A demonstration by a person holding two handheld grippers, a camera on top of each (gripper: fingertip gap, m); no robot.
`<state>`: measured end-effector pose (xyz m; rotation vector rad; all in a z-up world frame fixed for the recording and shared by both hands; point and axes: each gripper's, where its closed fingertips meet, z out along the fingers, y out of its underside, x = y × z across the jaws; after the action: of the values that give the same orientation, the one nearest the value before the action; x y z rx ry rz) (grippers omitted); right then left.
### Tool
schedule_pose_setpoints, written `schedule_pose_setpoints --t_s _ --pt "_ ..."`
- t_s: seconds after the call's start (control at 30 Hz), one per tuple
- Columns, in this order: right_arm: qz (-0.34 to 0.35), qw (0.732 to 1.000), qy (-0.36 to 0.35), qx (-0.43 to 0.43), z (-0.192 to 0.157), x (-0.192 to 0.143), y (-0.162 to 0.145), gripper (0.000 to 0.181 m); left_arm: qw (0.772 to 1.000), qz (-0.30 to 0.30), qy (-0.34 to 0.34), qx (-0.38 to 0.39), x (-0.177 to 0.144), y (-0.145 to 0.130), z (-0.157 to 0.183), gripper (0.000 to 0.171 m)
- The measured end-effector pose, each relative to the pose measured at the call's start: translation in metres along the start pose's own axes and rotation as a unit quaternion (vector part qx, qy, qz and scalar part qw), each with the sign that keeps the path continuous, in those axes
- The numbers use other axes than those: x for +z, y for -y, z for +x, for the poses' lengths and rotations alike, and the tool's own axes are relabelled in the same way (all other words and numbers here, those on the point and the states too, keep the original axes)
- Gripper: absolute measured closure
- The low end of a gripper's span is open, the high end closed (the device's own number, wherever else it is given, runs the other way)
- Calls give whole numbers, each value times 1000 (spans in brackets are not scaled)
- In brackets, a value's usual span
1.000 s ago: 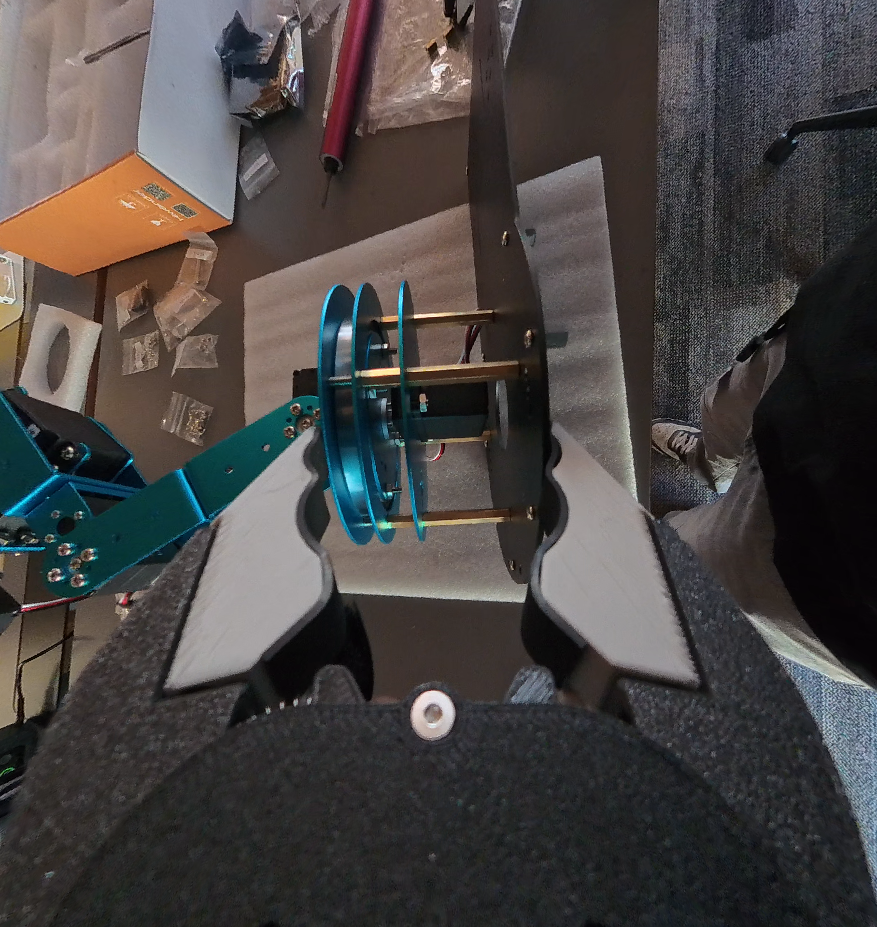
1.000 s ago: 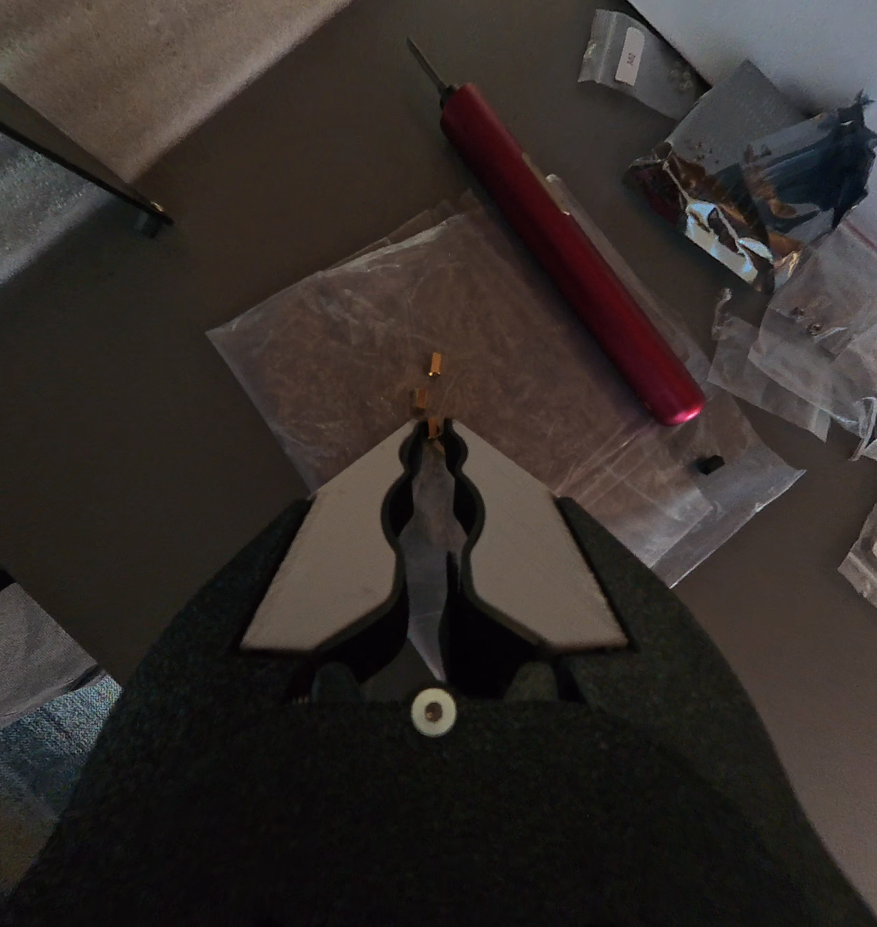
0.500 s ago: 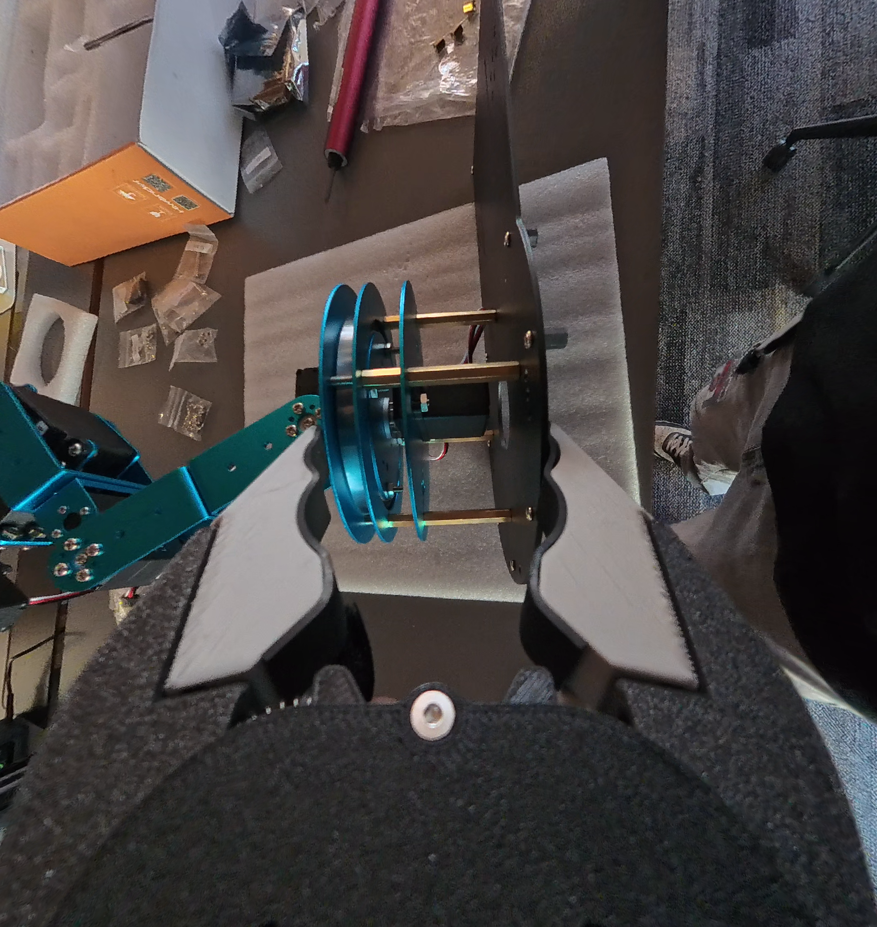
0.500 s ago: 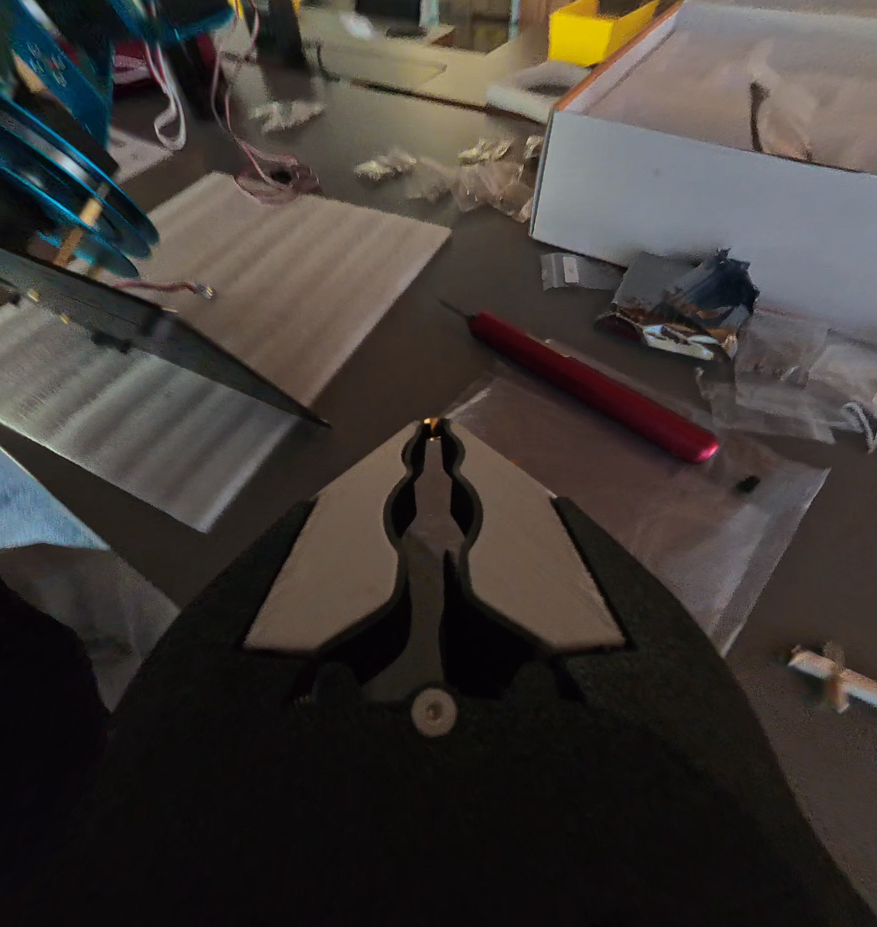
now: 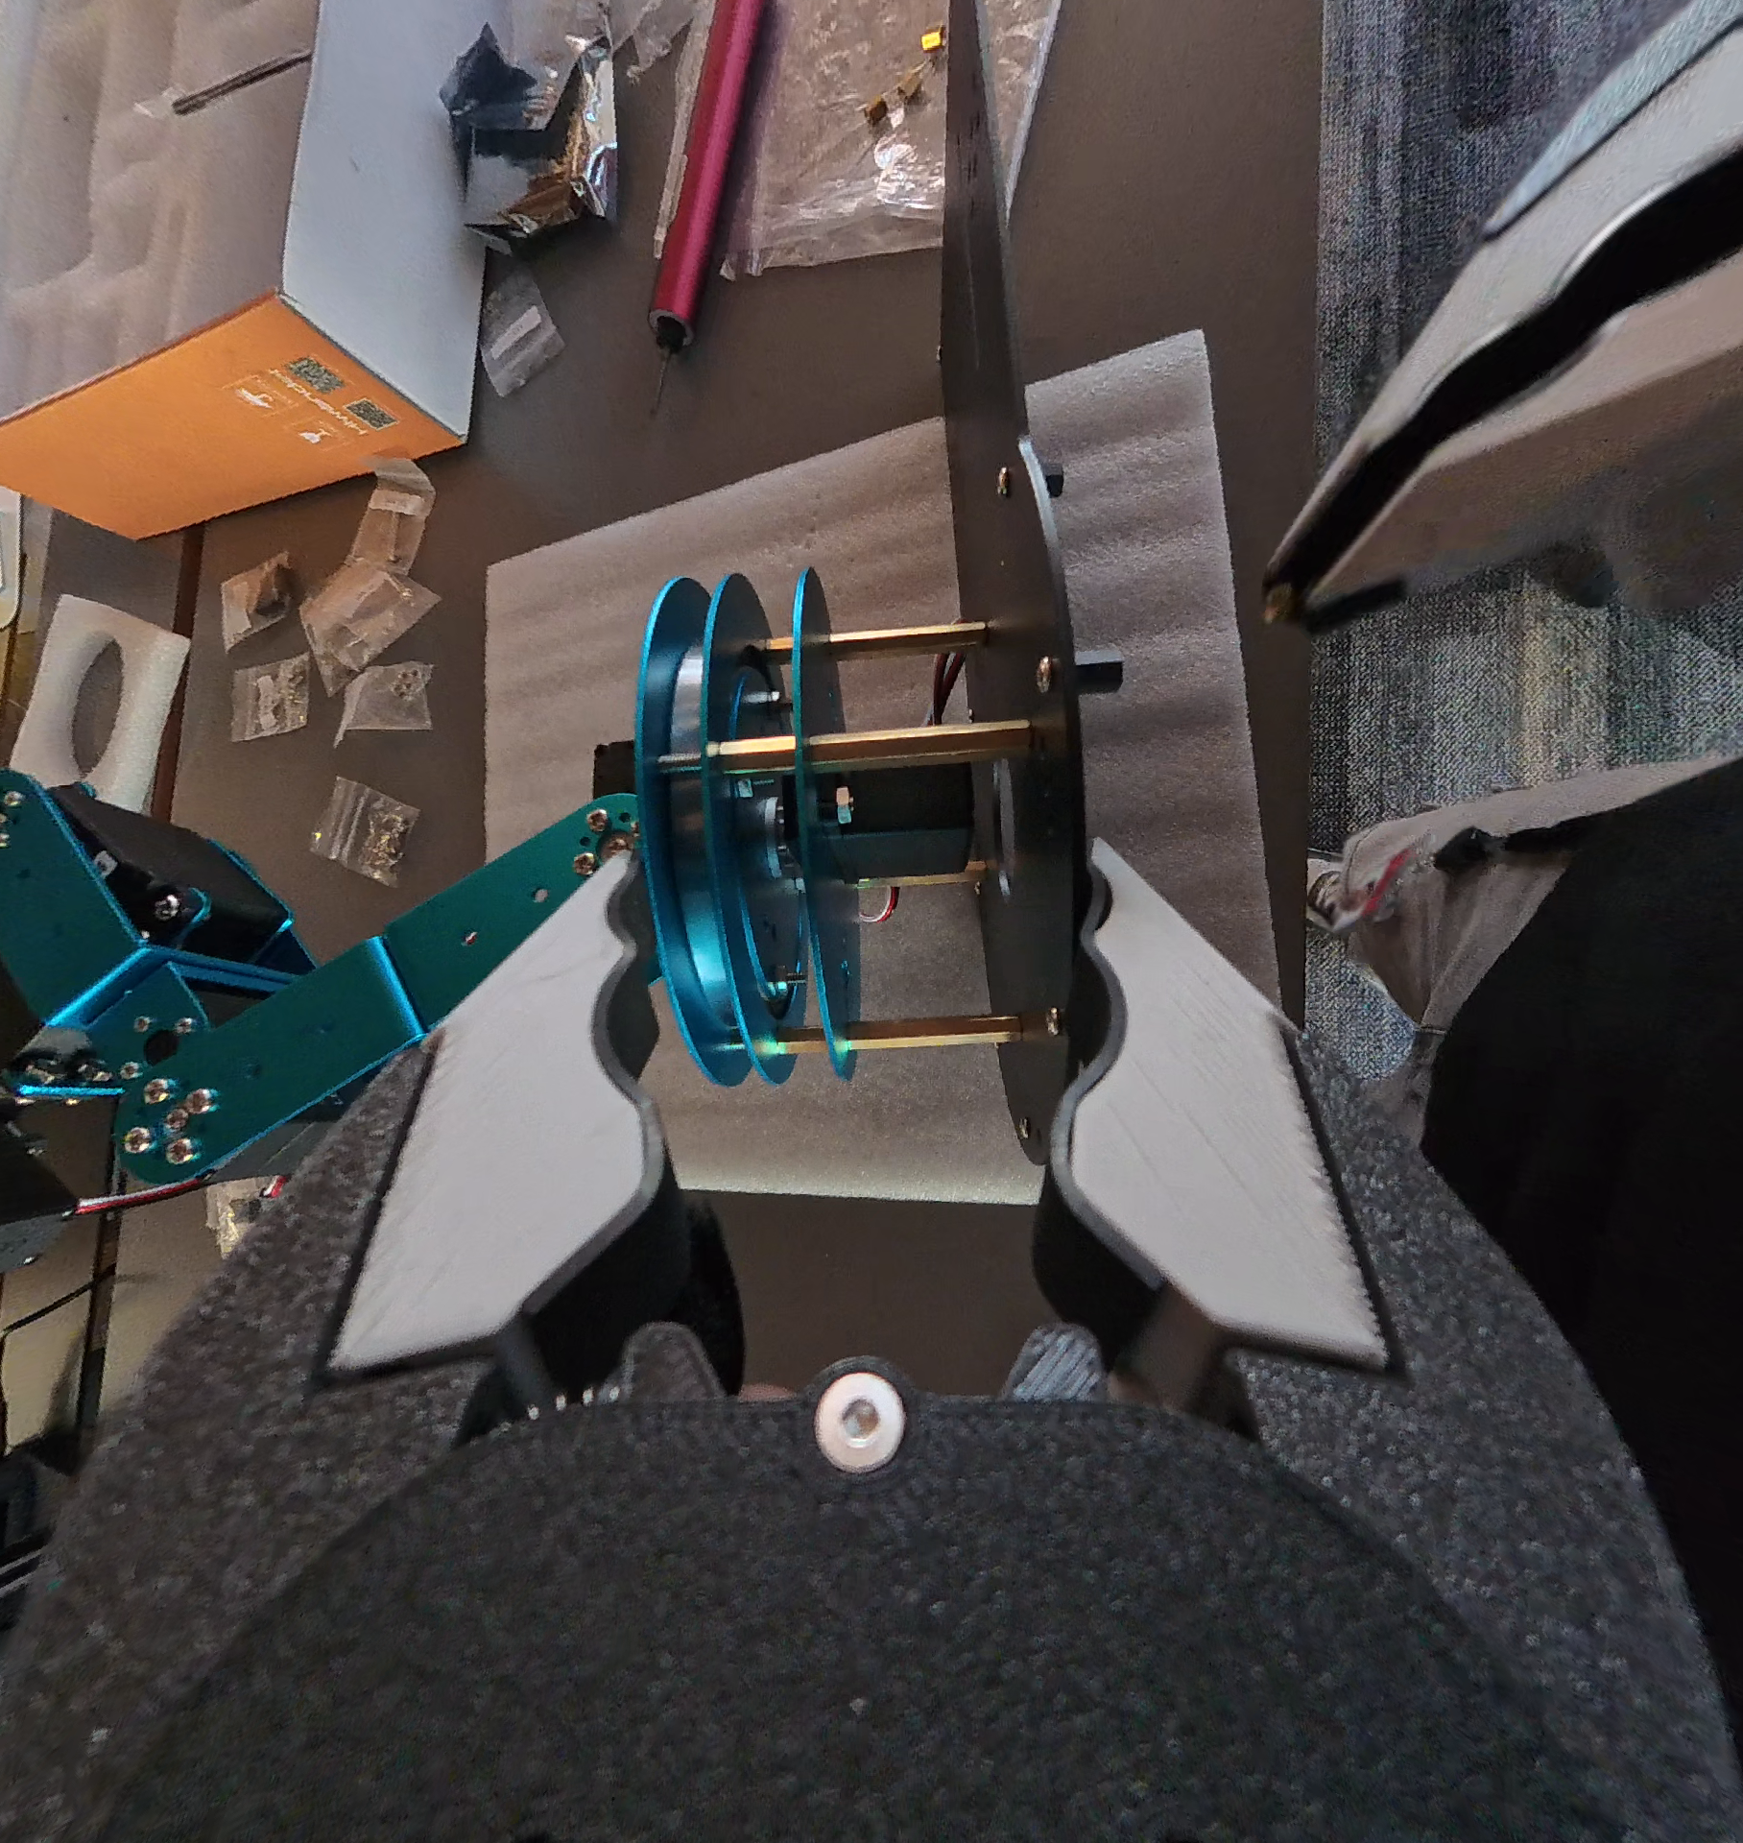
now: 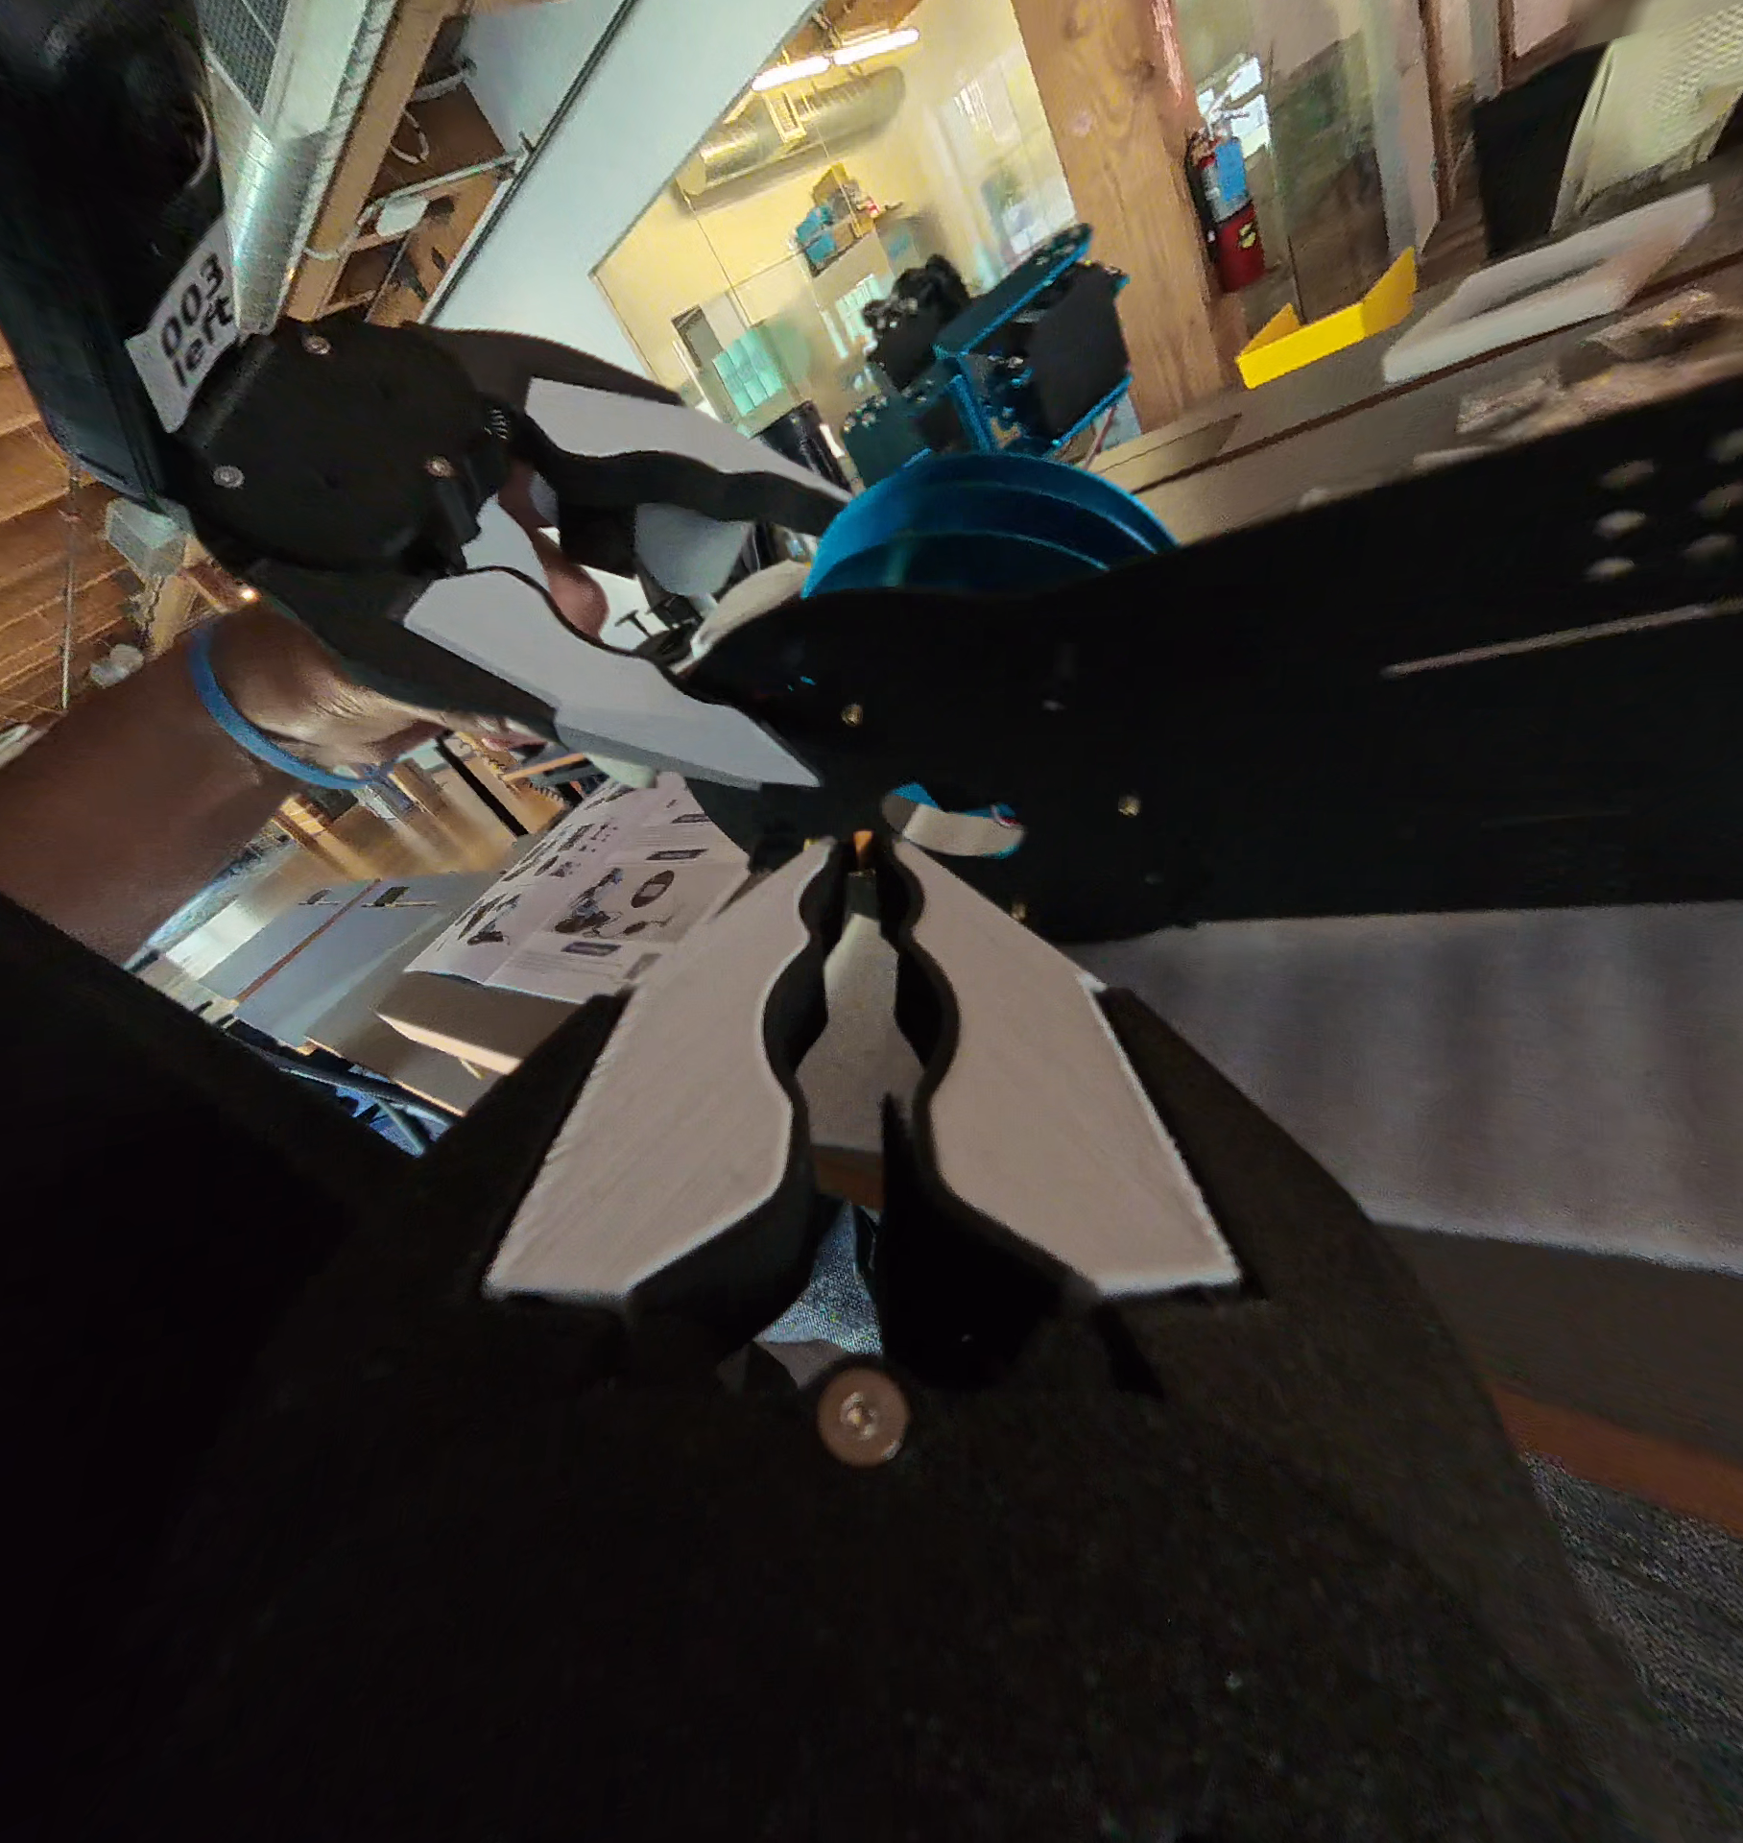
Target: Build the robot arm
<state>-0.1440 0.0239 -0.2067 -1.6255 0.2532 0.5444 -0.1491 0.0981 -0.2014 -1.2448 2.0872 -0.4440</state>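
Observation:
My left gripper is shut on a robot arm's base assembly, tipped on its side. One finger presses the stacked blue discs, the other the black base plate. Brass posts join discs and plate. My right gripper is shut on a small brass standoff, held close against the outer face of the black plate. It also shows at the top right of the left wrist view. The left gripper shows in the right wrist view.
The blue robot arm extends left from the discs. A foam sheet lies under the assembly. An orange and white box, a red screwdriver, a plastic bag with brass standoffs and small screw bags lie beyond. A person's leg is at the right. Left tips and right tips are each some 35 cm from the red screwdriver.
My right gripper lifted a brass standoff off the plastic bag and swung over to the black plate's outer face. My left gripper kept its hold on the assembly.

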Motion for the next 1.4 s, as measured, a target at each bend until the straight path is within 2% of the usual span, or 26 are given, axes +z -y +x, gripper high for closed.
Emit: schedule_pose_setpoints --t_s 0.23,0.4,0.6,0.87,1.0,1.2,1.4 --pt "10 999 -44 -12 -4 21 3 177 1000 0 24 18 -2 2 6 88" --pt "29 998 -13 51 -4 29 2 177 1000 1 23 16 -2 2 6 88" --pt "33 998 -28 38 -4 33 7 177 1000 7 18 9 -1 2 3 88" --pt "17 998 -20 65 -4 36 8 177 1000 11 15 8 -1 2 2 89" --pt "-16 990 19 140 -4 36 10 177 1000 15 15 7 -1 2 1 89" --pt "-54 956 93 274 -3 34 13 181 1000 20 21 12 -2 3 2 89" --pt "-39 953 97 283 0 36 11 181 999 23 21 6 -2 3 1 90"
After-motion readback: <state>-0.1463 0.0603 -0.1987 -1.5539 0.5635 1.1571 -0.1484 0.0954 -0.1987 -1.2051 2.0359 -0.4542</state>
